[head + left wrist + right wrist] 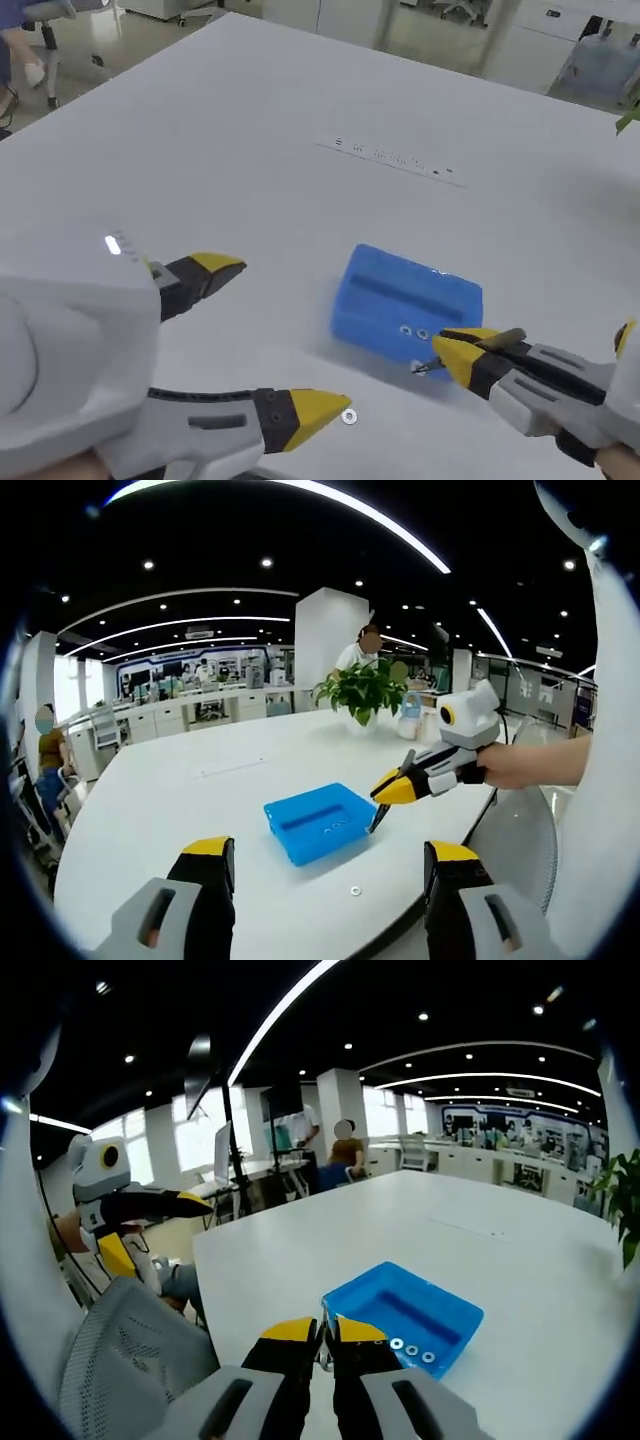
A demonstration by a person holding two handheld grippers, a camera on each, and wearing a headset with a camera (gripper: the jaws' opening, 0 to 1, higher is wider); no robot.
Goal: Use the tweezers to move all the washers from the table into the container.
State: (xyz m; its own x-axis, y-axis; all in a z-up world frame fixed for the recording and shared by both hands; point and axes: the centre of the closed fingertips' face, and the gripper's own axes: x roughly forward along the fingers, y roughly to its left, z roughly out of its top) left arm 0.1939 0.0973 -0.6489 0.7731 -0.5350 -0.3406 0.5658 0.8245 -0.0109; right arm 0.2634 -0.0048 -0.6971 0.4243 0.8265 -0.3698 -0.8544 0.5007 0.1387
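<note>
Clamping the tweezers between jaws drawn almost together, the right gripper hangs at the near edge of the blue container. The tweezer tips point down just ahead of its jaws. Whether the tips carry a washer is too small to tell. The left gripper is spread wide and holds nothing.

One loose washer lies on the white table, just beside the tip of the left gripper's nearer jaw. It is off to the left of the right gripper and outside the container.

In the right gripper view, three washers lie in a row inside the container, just ahead and to the right of the closed jaws, near the closer wall. The rest of the container floor looks bare.

The loose washer is probably light, thin and hard, and it lies flat on a smooth top, so it should slip easily. I judge the best hold to be one tweezer tip through the hole and the other outside the rim, with gentle pressure so it does not flick away.
</note>
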